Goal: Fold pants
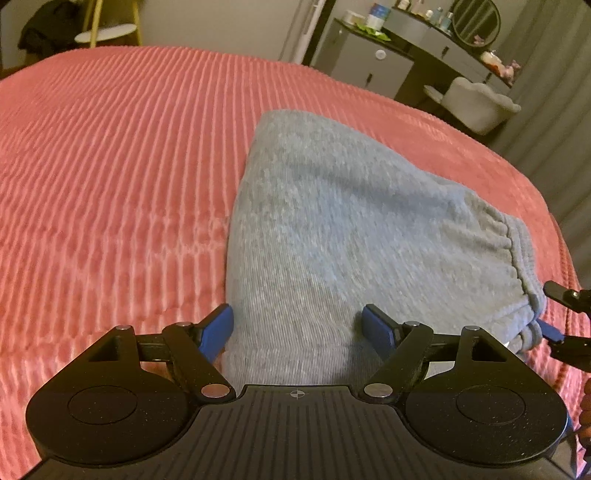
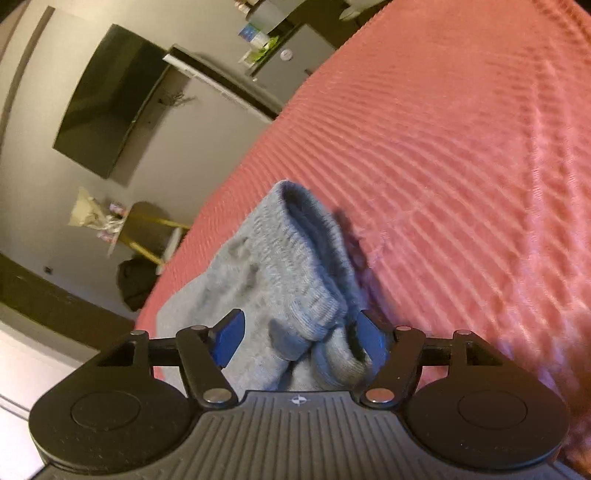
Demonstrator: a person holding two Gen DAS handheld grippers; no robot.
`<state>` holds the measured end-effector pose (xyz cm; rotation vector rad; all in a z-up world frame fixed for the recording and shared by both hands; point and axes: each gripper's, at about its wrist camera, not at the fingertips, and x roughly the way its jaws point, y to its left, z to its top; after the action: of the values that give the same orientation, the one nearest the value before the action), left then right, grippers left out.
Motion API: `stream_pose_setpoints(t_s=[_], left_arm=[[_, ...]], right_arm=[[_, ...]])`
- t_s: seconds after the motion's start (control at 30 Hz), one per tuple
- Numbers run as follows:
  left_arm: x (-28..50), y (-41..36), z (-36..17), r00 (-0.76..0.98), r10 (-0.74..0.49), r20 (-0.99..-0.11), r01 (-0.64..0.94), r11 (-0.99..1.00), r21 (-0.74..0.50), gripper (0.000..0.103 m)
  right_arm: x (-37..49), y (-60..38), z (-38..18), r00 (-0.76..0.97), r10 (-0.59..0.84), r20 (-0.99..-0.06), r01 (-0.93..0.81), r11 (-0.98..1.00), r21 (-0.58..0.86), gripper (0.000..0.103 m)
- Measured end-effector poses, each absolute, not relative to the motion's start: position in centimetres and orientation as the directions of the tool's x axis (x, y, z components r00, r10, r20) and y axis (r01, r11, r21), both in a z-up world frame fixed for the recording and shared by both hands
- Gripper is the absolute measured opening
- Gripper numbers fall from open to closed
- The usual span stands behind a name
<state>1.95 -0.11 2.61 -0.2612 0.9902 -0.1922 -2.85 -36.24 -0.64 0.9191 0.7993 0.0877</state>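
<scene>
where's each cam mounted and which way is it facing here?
Left wrist: on the left gripper, tilted down across the gray pants on the pink bedspread, toward a vanity; the right gripper's tips show at right.
Right wrist: on the right gripper, rolled, facing the pants' ribbed edge between open jaws.
Shared: pants, bedspread.

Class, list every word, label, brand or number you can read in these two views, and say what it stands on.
None can be read.
Blue-and-white package on the grey cabinet: print too blurred.
Bottles on the dresser: labels too small.
Grey pants and pink bedspread: no text.
</scene>
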Motion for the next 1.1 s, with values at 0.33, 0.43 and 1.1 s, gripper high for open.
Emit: stream_pose_setpoints(t_s=[0.33,0.43,1.1], left_arm=[[3.8,1.3,1.6,0.479,-0.4,-0.781,0.015,0.894,-0.448,0.085],[5.0,1.7,0.7,0.462,-0.43,-0.776,0.003,0.875,-0.483,0.088],[12.1,0.8,-1.7,0.443,-0.566,-0.695,0.087,0.799,-0.595,0.051]], right_arm=[[-3.1,-37.7,-1.8,0.698,0.375,-0.61,0.313,0.606,0.731,0.074],[-3.1,-38.2,-3.2,0.69,0.444,-0.572,0.306,0.537,0.786,0.074],[7.5,-34.6,-5.7,0.495,0.647,-0.581,0.138,0.601,0.787,0.06]])
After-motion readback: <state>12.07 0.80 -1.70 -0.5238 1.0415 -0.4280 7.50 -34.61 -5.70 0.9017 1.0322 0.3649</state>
